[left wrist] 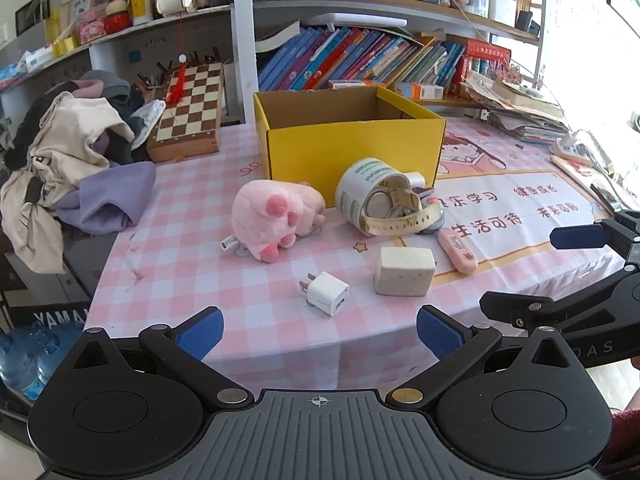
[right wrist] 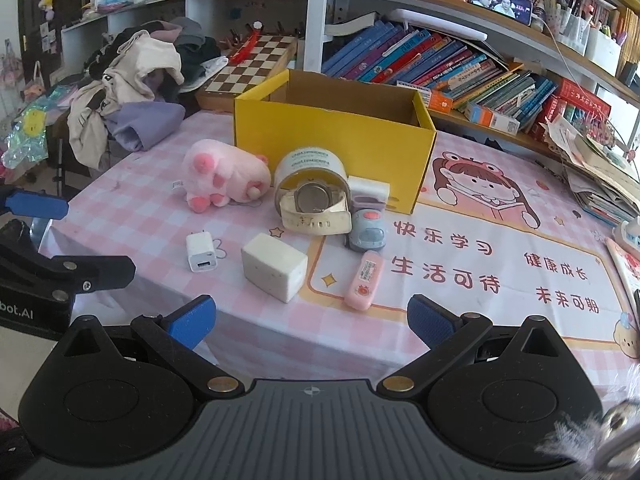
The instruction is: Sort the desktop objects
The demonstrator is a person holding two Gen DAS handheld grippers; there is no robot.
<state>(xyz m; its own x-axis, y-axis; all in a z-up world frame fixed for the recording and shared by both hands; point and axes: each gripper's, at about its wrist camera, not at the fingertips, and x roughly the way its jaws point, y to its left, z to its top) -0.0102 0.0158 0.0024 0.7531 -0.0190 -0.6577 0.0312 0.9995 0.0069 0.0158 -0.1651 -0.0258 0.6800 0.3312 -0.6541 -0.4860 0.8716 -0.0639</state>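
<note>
An open yellow cardboard box (left wrist: 352, 140) (right wrist: 332, 136) stands on the pink checked tablecloth (left wrist: 192, 280). In front of it lie a pink plush toy (left wrist: 276, 212) (right wrist: 224, 178), a tipped white jar (left wrist: 362, 184) (right wrist: 310, 168) with a cream watch (left wrist: 400, 216) (right wrist: 316, 212) at its mouth, a small grey toy car (right wrist: 366, 232), a pink flat case (left wrist: 458, 250) (right wrist: 364, 280), a white block (left wrist: 404, 272) (right wrist: 274, 266) and a white plug charger (left wrist: 326, 294) (right wrist: 201, 252). My left gripper (left wrist: 320, 334) hangs open short of the charger. My right gripper (right wrist: 312, 322) hangs open near the block and case.
A heap of clothes (left wrist: 68, 160) (right wrist: 132, 92) and a wooden chessboard (left wrist: 190, 112) (right wrist: 252, 66) sit at the back left. Shelves of books (left wrist: 360, 60) (right wrist: 440, 64) run behind the box. Papers (left wrist: 524, 108) are stacked at the right. Water bottles (left wrist: 24, 356) stand below the table's left edge.
</note>
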